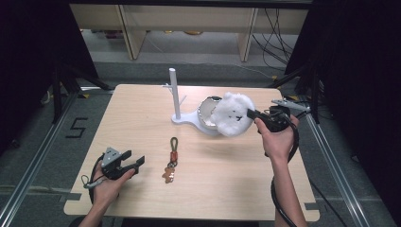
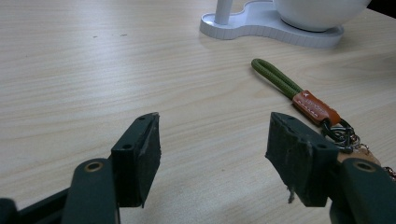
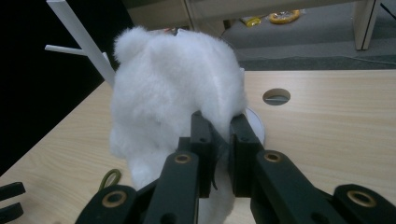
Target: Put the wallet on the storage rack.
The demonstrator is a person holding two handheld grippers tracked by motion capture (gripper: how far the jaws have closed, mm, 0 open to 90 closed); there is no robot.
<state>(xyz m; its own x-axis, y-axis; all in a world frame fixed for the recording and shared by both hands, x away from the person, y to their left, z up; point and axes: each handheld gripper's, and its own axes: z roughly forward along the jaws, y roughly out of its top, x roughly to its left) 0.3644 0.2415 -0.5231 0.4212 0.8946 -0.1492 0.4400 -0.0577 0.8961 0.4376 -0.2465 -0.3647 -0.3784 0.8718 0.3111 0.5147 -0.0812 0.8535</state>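
- The room: a grey floor is seen round the table, with pale shelving (image 1: 189,28) along the far wall, dark drapes at both sides and cables at the far right. A "5" (image 1: 76,127) is marked on the floor to the left.
- The table (image 1: 142,118): a light wood top with rounded corners; a round hole (image 3: 276,96) is cut in it, seen in the right gripper view.
- The plush (image 1: 232,114): a white fluffy toy, the thing in hand, is held up at the far right of the table, over and in front of the bowl. Whether it touches the bowl cannot be told.
- The bowl (image 1: 206,112): a white bowl is set on the right end of the stand's base; its inside is largely hidden by the plush, so its contents cannot be told.
- The stand (image 1: 174,92): a white post with short pegs rises upright from a flat white base, far of the table's middle.
- The right gripper (image 3: 219,140): its jaws are closed tight on a fold of the plush, at the plush's right edge.
- The left gripper (image 2: 212,154): it is rested near the table's near left corner, jaws wide apart with nothing between them, pointed toward the keyring.
- The keyring (image 1: 171,158): a green cord loop with a brown tab, rings and a small tan charm lies flat near the table's middle, just right of the left gripper and well apart from the stand.
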